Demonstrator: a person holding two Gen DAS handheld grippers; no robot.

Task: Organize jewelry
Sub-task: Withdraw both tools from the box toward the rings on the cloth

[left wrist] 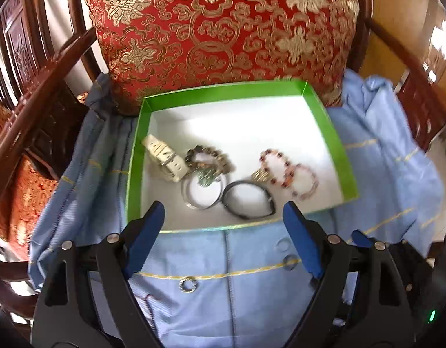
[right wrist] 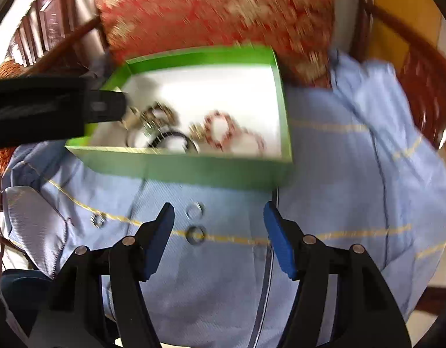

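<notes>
We find the green box [left wrist: 333, 133] set on a blue cloth [left wrist: 251, 304] against a red cushion [left wrist: 223, 29], apparently so the jewelry stays gathered in one tray. Inside lie a watch [left wrist: 162, 156], bead bracelets [left wrist: 283, 171] and bangles [left wrist: 246, 200]. Three rings [right wrist: 195, 223] rest loose on the cloth, outside the box, so we judge them unsorted. The left tongs [left wrist: 223, 223] stand spread and empty, the box at twelve o'clock. The right tongs [right wrist: 218, 226] are likewise spread and empty, with two rings just beyond the tips at eleven o'clock.
</notes>
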